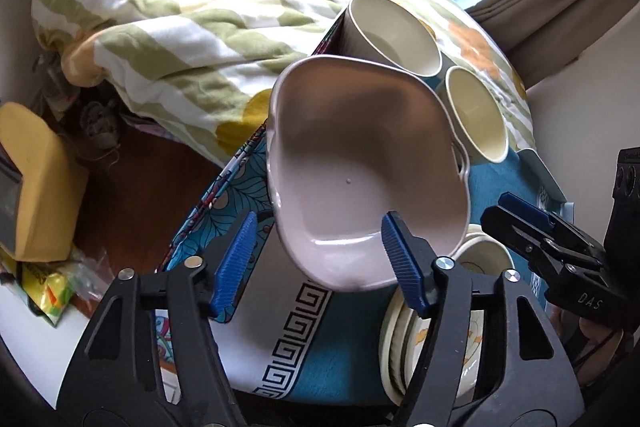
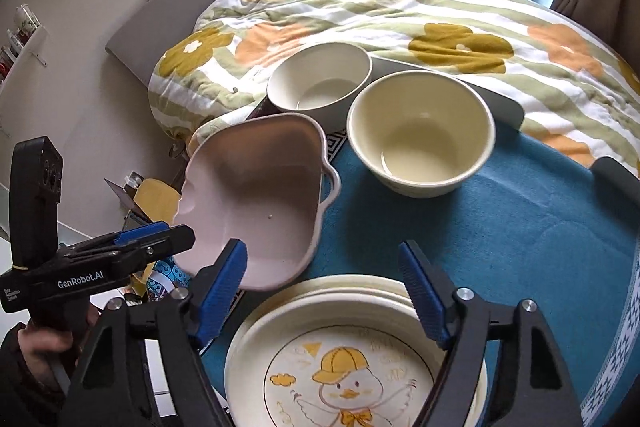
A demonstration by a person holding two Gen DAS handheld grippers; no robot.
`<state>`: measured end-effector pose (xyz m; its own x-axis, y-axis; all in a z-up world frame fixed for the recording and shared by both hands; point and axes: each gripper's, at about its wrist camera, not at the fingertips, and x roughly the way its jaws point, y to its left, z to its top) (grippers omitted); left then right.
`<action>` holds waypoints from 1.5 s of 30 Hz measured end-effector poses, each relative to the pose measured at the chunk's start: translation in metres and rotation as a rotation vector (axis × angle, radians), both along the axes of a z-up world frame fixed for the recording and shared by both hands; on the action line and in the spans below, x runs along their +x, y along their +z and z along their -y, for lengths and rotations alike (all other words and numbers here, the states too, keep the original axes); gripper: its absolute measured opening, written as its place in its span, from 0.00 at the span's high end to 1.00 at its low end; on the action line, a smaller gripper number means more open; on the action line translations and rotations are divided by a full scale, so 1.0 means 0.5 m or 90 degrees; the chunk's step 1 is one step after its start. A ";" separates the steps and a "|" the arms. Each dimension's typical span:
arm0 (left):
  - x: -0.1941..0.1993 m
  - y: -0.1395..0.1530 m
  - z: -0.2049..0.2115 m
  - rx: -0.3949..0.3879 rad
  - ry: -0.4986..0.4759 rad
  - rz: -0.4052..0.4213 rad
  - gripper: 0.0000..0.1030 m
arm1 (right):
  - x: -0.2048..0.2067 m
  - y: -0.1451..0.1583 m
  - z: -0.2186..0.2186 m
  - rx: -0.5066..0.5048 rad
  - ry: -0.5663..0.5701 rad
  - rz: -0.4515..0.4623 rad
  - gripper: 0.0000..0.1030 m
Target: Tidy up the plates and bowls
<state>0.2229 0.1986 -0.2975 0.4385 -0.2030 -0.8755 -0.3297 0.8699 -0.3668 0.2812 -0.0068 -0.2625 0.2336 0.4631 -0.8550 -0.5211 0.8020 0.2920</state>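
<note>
Pink glazed ceramic fills the middle of both views: the pink dish (image 1: 360, 167) with its 2 small handles sits steeply tilted at the left edge of the teal cloth (image 2: 500, 227), its hollow turned towards me. I cannot tell what props it up.

My left claw (image 1: 320, 223) stands about half spread around the dish's near rim. Its left pad is clear of the dish and its right pad overlaps the rim, so I judge it released, with nothing pinched. My right claw (image 2: 322, 247) is also spread. One pad sits in front of the dish's near edge, the other hangs over the stack of plates (image 2: 360, 347), and it grasps nothing.

As for progress, the plates look settled. Several cream rims lie piled just beneath my right claw, with the duck plate on top.

The bowls are not done:
- The cream bowl (image 2: 420, 143) and the white bowl (image 2: 320, 83) stand upright side by side at the far end of the cloth, near the flowered quilt (image 2: 360, 11), and are not nested.
- The pink dish is the loose piece, close to the white bowl and just beside the plates.

So I put the job at roughly halfway. What remains, I judge, is taking hold of the pink dish, setting it level somewhere sensible, and gathering the 2 round bowls.
</note>
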 end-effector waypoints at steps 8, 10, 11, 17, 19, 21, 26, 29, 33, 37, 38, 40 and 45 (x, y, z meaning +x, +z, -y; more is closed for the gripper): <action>0.066 -0.062 -0.018 -0.005 -0.029 -0.039 0.71 | 0.056 -0.079 -0.050 -0.006 -0.004 -0.071 0.70; 0.076 -0.072 -0.018 0.003 -0.041 -0.053 0.79 | 0.061 -0.090 -0.058 -0.010 -0.002 -0.082 0.77; 0.080 -0.076 -0.017 0.007 -0.048 -0.058 0.82 | 0.063 -0.095 -0.062 -0.009 0.002 -0.092 0.87; 0.087 -0.070 -0.014 0.042 -0.073 -0.050 0.84 | 0.058 -0.098 -0.074 -0.022 0.005 -0.081 0.91; 0.086 -0.062 -0.013 0.053 -0.080 -0.045 0.84 | 0.055 -0.093 -0.076 -0.023 0.007 -0.074 0.91; 0.085 -0.051 -0.013 0.059 -0.083 -0.040 0.84 | 0.052 -0.086 -0.077 -0.021 0.008 -0.065 0.91; 0.073 0.003 -0.001 0.077 -0.088 -0.014 0.84 | 0.035 -0.055 -0.056 0.003 0.005 -0.048 0.91; 0.059 0.047 0.025 0.099 -0.093 0.011 0.84 | 0.016 -0.023 -0.029 0.018 0.000 -0.030 0.91; 0.027 0.107 0.086 0.123 -0.098 0.045 0.84 | -0.022 0.027 0.035 0.048 -0.016 0.002 0.91; -0.015 0.158 0.170 0.135 -0.111 0.071 0.84 | -0.069 0.076 0.119 0.063 -0.032 0.031 0.91; -0.025 0.168 0.192 0.134 -0.116 0.076 0.84 | -0.082 0.087 0.142 0.064 -0.038 0.037 0.91; -0.046 0.184 0.243 0.127 -0.129 0.085 0.84 | -0.112 0.108 0.199 0.068 -0.057 0.052 0.91; -0.096 0.213 0.384 0.124 -0.181 0.109 0.84 | -0.188 0.143 0.330 0.063 -0.113 0.083 0.91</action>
<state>0.1750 0.0068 -0.1911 0.5322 -0.1745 -0.8285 -0.0140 0.9766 -0.2148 0.1871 -0.1718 -0.1909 0.4247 0.4847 -0.7646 -0.4129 0.8554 0.3129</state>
